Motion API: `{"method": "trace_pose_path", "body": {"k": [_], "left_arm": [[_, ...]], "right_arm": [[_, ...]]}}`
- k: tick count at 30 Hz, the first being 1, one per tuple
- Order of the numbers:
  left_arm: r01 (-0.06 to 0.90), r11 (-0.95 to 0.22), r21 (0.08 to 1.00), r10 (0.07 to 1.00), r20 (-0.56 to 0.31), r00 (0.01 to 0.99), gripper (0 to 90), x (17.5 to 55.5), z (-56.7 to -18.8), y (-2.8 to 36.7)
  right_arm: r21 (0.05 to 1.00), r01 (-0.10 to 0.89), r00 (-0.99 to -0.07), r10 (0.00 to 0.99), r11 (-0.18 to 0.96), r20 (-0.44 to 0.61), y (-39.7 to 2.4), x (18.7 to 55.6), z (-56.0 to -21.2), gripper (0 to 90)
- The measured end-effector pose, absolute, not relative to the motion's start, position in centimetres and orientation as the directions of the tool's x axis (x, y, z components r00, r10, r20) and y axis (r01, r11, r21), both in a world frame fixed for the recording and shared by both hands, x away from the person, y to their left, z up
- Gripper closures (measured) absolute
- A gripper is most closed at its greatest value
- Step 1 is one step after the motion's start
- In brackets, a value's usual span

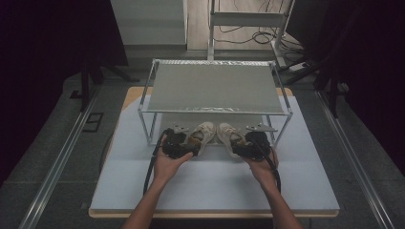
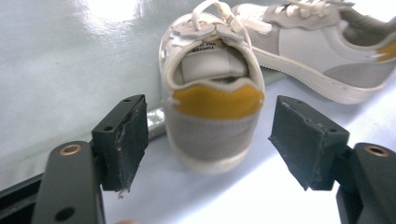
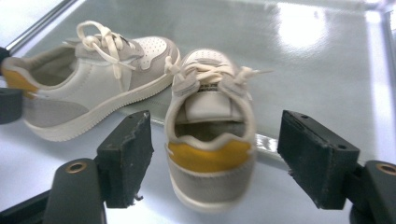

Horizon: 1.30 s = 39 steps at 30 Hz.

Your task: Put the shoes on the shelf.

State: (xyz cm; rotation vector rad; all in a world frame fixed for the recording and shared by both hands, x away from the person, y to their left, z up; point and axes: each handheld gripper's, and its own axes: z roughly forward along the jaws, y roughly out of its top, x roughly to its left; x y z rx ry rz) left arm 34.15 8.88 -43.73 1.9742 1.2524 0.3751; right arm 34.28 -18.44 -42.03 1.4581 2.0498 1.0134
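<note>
Near the middle of the high view a metal rack (image 1: 215, 88) stands on the pale table mat (image 1: 215, 181), its flat top shelf covering the upper centre and its thin legs coming down at the left and right. Two small white-and-grey shoes lie at the rack's front edge, toes pointing under the shelf, heels toward the bottom of the frame. The left gripper (image 1: 184, 143) sits just behind the left shoe (image 1: 203, 133), and the right gripper (image 1: 246, 143) just behind the right shoe (image 1: 228, 134). In the left gripper view the jaws stand wide, one on each side of the left shoe's (image 2: 212, 100) yellow heel tab, with clear gaps to both sides; the right shoe (image 2: 322, 42) lies in the upper right, close beside it. In the right gripper view the jaws are also spread wide around the right shoe (image 3: 210, 135), not touching it, and the left shoe (image 3: 88, 79) lies at the upper left. Bare mat fills the lower part of the high view, around the forearms; the shelf hangs low over the toes.
</note>
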Motion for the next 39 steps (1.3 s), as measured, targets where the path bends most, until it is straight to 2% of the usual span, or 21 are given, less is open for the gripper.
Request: {"method": "trace_pose_path", "body": {"k": [4,7,14,15,17,19,23,33,39], "left_arm": [[0.636,-0.232,0.736,0.869,-0.137,0.476,34.7,33.3,-43.7,10.4],[0.644,-0.220,0.733,0.875,-0.143,0.462,38.1,33.1,-43.8,11.3],[0.653,-0.234,0.721,0.892,-0.107,0.438,62.7,33.6,-44.5,12.7],[0.662,-0.236,0.712,0.891,-0.112,0.439,70.1,33.9,-44.9,12.7],[0.667,-0.238,0.706,0.890,-0.117,0.440,73.0,34.1,-45.0,12.7],[0.681,-0.231,0.695,0.888,-0.136,0.440,82.4,34.5,-45.4,12.8],[0.700,-0.240,0.673,0.878,-0.156,0.452,87.0,35.0,-46.1,12.7],[0.716,-0.233,0.659,0.858,-0.207,0.470,86.3,35.5,-46.9,11.6],[0.707,-0.231,0.668,0.858,-0.203,0.471,87.2,35.5,-46.8,11.1]], "right_arm": [[0.780,0.604,-0.349,0.934,0.163,0.075,-19.8,32.9,-41.4,30.4],[0.788,0.600,-0.337,0.937,0.140,0.090,-21.0,32.4,-41.4,38.8],[0.784,0.610,-0.324,0.939,0.112,0.118,-23.3,32.3,-42.7,60.4],[0.774,0.623,-0.319,0.941,0.117,0.115,-23.7,32.6,-43.3,66.8],[0.770,0.627,-0.318,0.941,0.119,0.114,-23.8,32.7,-43.5,69.8],[0.752,0.645,-0.316,0.944,0.139,0.097,-24.0,33.2,-44.5,82.4],[0.735,0.661,-0.325,0.941,0.153,0.097,-23.9,33.6,-45.3,85.8],[0.711,0.676,-0.357,0.930,0.193,0.087,-22.3,33.9,-46.8,86.5],[0.713,0.672,-0.362,0.928,0.197,0.085,-21.5,34.0,-46.7,87.2]]}}
